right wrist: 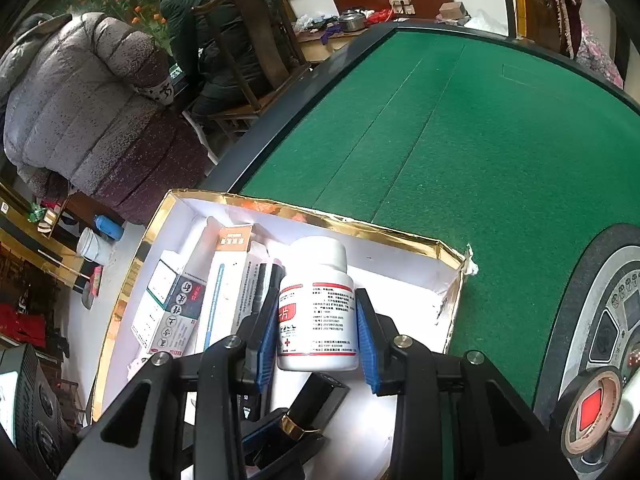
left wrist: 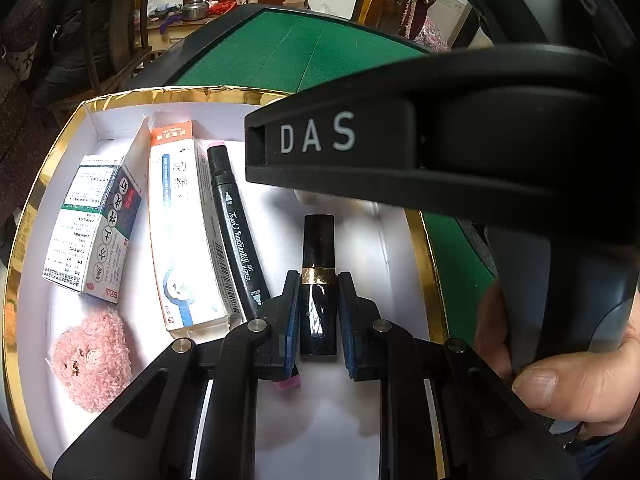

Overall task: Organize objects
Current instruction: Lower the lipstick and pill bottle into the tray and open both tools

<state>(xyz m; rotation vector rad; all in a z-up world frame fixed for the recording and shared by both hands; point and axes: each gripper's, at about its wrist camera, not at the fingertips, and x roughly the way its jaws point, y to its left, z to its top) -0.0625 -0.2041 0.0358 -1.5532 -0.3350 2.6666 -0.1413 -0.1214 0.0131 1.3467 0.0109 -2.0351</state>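
Note:
A white box with a gold rim [left wrist: 24,216] sits on the green felt table. My left gripper [left wrist: 319,292] is shut on a black lipstick with a gold band [left wrist: 319,240], low over the box's white floor. The lipstick [right wrist: 310,408] shows again at the bottom of the right wrist view. My right gripper [right wrist: 318,316] is shut on a white medicine bottle with a red-edged label [right wrist: 320,304], held above the box [right wrist: 360,224]. Its black finger marked DAS [left wrist: 320,140] crosses the left wrist view. A hand [left wrist: 568,376] holds its handle.
Lying in the box are a medicine carton [left wrist: 92,224], a tall white and orange carton [left wrist: 180,224], a black marker [left wrist: 234,232] and a pink fluffy puff [left wrist: 90,360]. A tape roll [right wrist: 592,408] rests on the table's panel. People in padded coats [right wrist: 80,100] sit beyond the table's left edge.

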